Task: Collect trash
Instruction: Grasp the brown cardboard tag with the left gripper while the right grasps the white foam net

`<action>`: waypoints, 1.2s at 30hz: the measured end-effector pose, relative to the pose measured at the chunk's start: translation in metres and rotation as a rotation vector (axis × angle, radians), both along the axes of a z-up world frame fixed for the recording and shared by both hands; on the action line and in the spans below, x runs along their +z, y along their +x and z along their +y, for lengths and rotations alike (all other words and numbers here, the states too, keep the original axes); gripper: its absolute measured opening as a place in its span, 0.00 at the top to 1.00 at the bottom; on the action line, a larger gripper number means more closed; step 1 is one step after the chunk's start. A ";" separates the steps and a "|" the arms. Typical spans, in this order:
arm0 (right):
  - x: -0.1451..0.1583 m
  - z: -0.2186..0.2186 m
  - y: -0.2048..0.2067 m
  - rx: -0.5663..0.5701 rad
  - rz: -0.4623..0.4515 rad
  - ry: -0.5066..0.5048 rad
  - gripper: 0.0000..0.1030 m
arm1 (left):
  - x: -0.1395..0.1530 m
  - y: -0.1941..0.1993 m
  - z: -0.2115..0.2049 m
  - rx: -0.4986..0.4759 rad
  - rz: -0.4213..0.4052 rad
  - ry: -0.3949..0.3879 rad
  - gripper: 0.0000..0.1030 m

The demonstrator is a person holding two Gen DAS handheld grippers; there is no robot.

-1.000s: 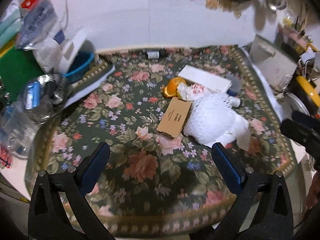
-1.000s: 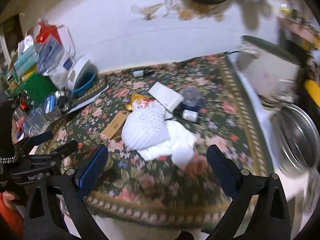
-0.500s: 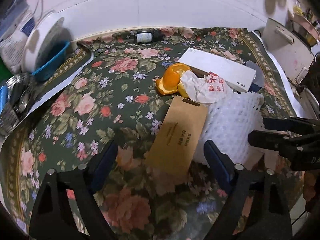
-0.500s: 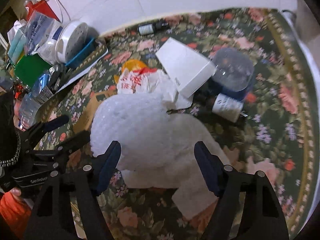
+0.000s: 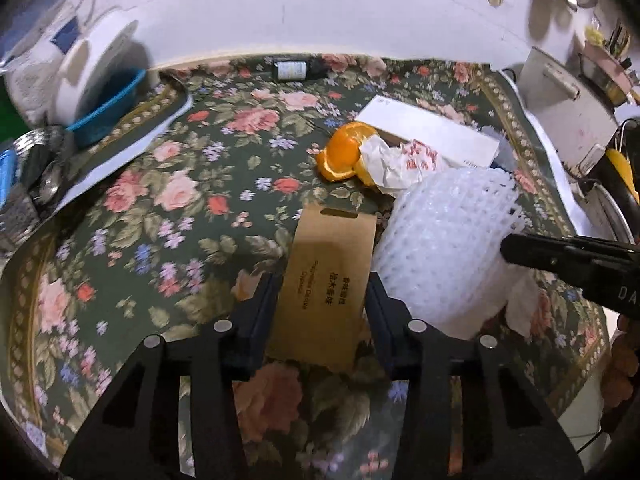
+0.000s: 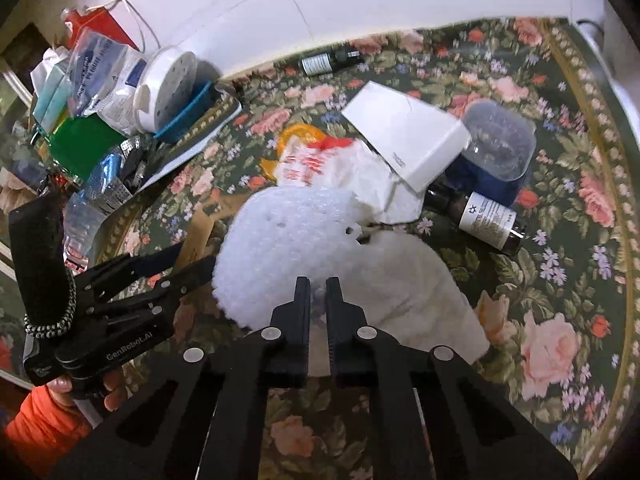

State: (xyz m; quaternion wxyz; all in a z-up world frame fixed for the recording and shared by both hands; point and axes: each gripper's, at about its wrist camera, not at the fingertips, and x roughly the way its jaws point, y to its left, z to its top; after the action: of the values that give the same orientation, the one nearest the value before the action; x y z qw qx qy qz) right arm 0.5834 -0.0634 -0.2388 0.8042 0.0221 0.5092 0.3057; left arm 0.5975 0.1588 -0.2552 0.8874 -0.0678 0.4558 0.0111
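A flat brown paper packet (image 5: pixel 326 284) lies on the floral tablecloth (image 5: pixel 160 220). My left gripper (image 5: pixel 322 300) is shut on its two long edges. Right of it lies white foam netting (image 5: pixel 444 240) over white tissue; my right gripper (image 6: pixel 318 288) is shut on the netting's (image 6: pixel 280 248) near edge. Beyond lie orange peel (image 5: pixel 342 156), a crumpled printed wrapper (image 5: pixel 404 160) and a white box (image 5: pixel 428 136). The right gripper shows from the side in the left wrist view (image 5: pixel 516 252).
A small dark bottle (image 5: pixel 292 70) lies by the back wall. A labelled bottle (image 6: pixel 484 220) and a clear-lidded blue jar (image 6: pixel 496 152) sit right of the box (image 6: pixel 404 136). A blue basket (image 6: pixel 184 112), bags and a metal tub (image 5: pixel 36 164) crowd the left edge.
Both grippers moved down onto the table and closed: the left on the brown packet, the right on the foam netting. Half a second ago both were open above them.
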 end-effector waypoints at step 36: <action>0.072 -0.079 -0.166 -0.345 -0.181 -0.046 0.94 | 0.004 -0.076 0.041 0.029 0.078 0.071 0.46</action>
State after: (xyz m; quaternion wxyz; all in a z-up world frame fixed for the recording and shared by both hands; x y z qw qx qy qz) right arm 0.4170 -0.1425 -0.1664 0.8876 0.0628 0.4302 0.1524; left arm 0.5215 0.2002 -0.2515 0.8705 -0.0420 0.4885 0.0427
